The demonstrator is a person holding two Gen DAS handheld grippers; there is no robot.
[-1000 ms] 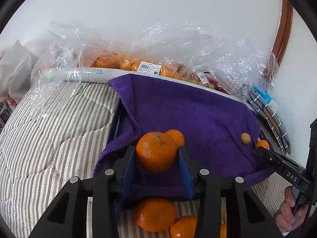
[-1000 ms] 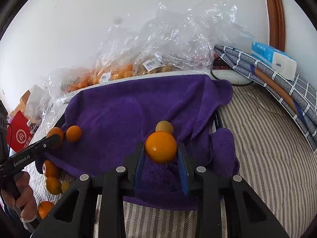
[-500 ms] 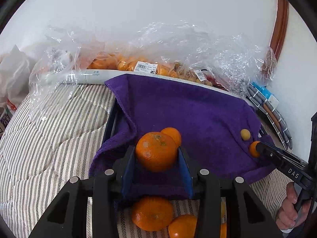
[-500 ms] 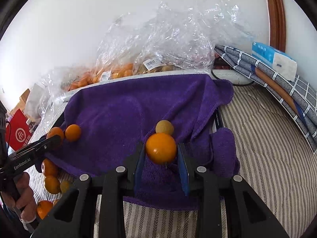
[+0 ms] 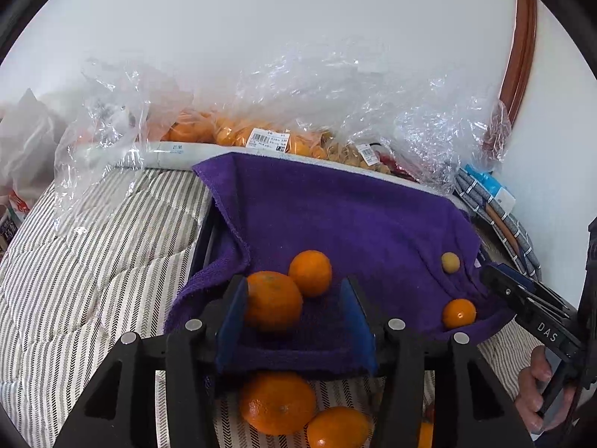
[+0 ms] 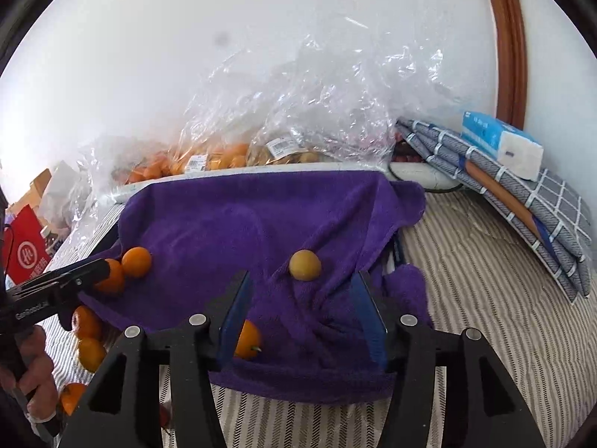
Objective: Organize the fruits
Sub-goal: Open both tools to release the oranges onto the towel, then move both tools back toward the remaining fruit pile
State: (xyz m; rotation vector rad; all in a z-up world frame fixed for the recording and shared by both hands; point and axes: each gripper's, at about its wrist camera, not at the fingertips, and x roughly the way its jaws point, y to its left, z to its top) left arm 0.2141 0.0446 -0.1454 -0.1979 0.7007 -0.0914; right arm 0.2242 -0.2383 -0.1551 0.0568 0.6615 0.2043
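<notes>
Left wrist view: the left gripper has its jaws spread wide, nothing clamped. A large orange sits on the purple towel against the left blue pad, a second orange touching it just behind. Judgement — this is a release, so back straight out w/o nudging either fruit; the towel sags, so they may roll. More oranges lie on the striped bedding below the towel edge, partly hidden by the gripper body. The right gripper's tip pokes in at the right, near a small orange.

Right wrist view: the right gripper is also wide, empty. The small orange lies by the left pad, half hidden behind it — can't tell if touching. A yellowish fruit rests ahead, apart. Bagged fruit at the back is blurred by crinkled plastic; kinds unclear.
</notes>
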